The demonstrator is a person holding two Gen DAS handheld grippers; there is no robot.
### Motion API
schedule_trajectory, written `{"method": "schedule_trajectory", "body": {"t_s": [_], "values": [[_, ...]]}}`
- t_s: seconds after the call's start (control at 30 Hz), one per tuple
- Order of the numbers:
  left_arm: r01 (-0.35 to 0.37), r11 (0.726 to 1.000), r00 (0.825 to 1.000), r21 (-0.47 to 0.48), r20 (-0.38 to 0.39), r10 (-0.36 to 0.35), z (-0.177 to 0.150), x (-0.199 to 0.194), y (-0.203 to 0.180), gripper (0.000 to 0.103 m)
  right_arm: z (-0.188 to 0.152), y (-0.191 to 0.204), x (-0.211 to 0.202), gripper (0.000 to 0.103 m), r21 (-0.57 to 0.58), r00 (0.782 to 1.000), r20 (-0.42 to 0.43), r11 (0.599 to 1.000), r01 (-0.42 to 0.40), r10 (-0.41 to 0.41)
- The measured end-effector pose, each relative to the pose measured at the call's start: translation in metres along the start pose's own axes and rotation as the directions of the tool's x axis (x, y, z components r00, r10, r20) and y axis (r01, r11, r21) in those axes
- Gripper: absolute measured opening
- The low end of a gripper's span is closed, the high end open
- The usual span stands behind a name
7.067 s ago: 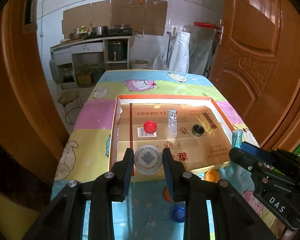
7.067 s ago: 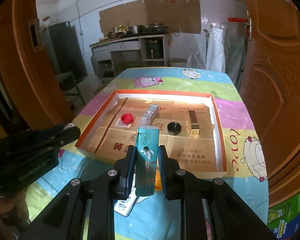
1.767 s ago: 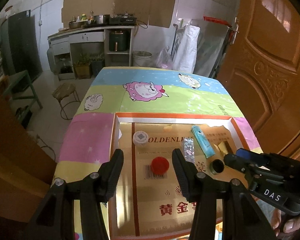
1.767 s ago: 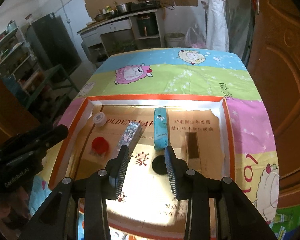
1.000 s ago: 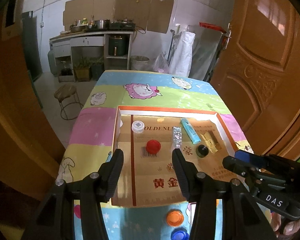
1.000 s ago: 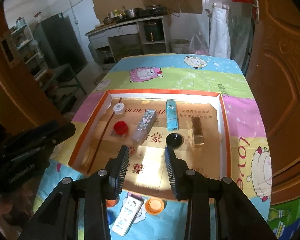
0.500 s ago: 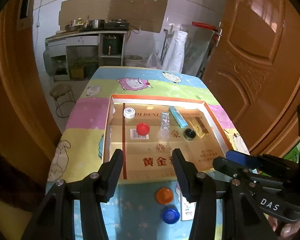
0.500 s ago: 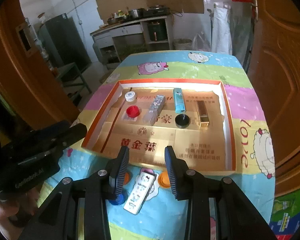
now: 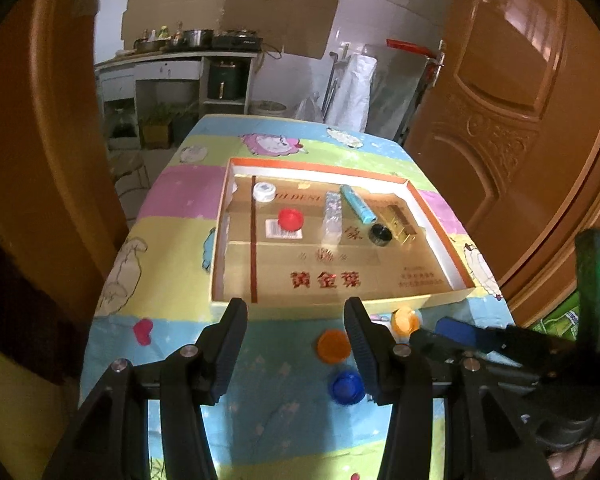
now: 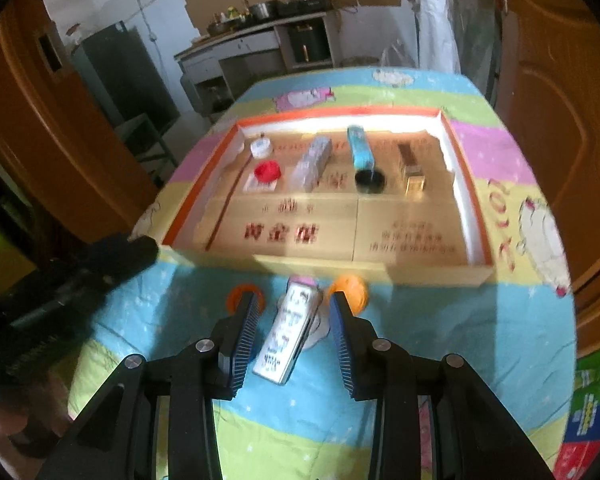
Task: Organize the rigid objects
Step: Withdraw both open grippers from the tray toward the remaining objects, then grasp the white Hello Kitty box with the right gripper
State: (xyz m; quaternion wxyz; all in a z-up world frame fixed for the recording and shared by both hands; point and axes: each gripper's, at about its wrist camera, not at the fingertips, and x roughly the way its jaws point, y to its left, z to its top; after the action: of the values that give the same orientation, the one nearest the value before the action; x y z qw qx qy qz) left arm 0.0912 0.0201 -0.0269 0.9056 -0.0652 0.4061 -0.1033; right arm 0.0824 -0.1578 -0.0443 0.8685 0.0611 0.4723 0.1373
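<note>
The right gripper (image 10: 293, 322) is held spread astride the white printed rectangular case (image 10: 289, 336) at lower centre — lined up for pinching; the left gripper (image 9: 296, 346) is spread, empty, before the orange-rimmed cardboard tray (image 9: 342, 304).

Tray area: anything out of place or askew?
Four items lie outside the tray, on the cloth before its near wall: a white box lying askew between the open right gripper fingers, two orange caps and a blue cap. Nothing looks spilled or damaged.
</note>
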Motion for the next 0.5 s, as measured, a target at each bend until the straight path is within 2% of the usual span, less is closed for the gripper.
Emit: {"method": "schedule_trajectory", "body": {"t_s": [0.2,0.4,0.5], "values": [[-0.003,1.000,1.000,-0.024,-0.004,0.003,-0.010,-0.003,0.015,0.050,-0.017,0.009,0.023,0.038,0.013,0.999,-0.021,0.999,0.031,-0.031],[0.020,1.000,1.000,-0.018,-0.007,-0.020,-0.019,-0.004,0.019,0.050,-0.019,0.017,0.040,0.038,0.013,0.997,-0.034,0.997,0.076,-0.076],[0.033,0.999,0.999,-0.006,-0.012,-0.033,-0.023,-0.003,0.019,0.050,-0.018,0.021,0.048,0.033,0.003,0.995,-0.039,0.996,0.094,-0.094]]}}
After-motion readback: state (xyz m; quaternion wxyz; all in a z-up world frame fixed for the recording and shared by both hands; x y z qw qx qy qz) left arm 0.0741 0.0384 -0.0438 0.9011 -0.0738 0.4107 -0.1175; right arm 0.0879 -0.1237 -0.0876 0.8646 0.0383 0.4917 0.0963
